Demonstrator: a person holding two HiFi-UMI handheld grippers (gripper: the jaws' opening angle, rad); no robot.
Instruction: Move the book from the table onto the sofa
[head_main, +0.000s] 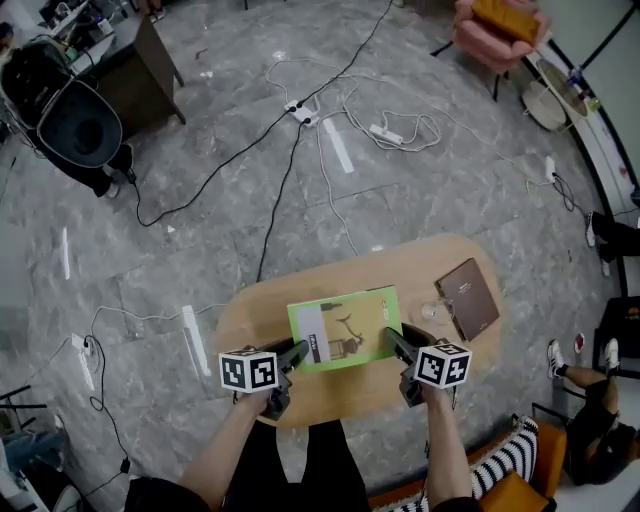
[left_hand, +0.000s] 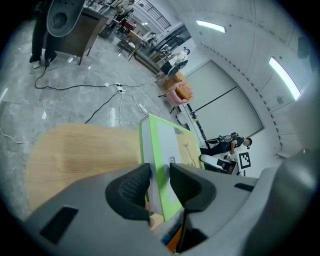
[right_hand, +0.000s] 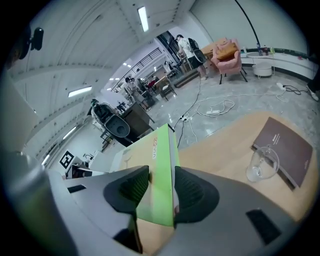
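Green-bordered book (head_main: 345, 328), pale yellow cover with a dark figure drawing, white strip at its left side, spine print starting "VIA", rest unreadable, held over the near edge of the oval wooden table (head_main: 420, 262), left gripper (head_main: 298, 352) pinching its left edge, right gripper (head_main: 395, 340) pinching its right edge, brown notebook (head_main: 468, 297) and clear glass (head_main: 437, 310) at the table's right end.

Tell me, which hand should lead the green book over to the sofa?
Probably the right. The left gripper and right gripper each clamp a side edge of the green book, but the right one is nearer the striped sofa cushion, so it can lead.
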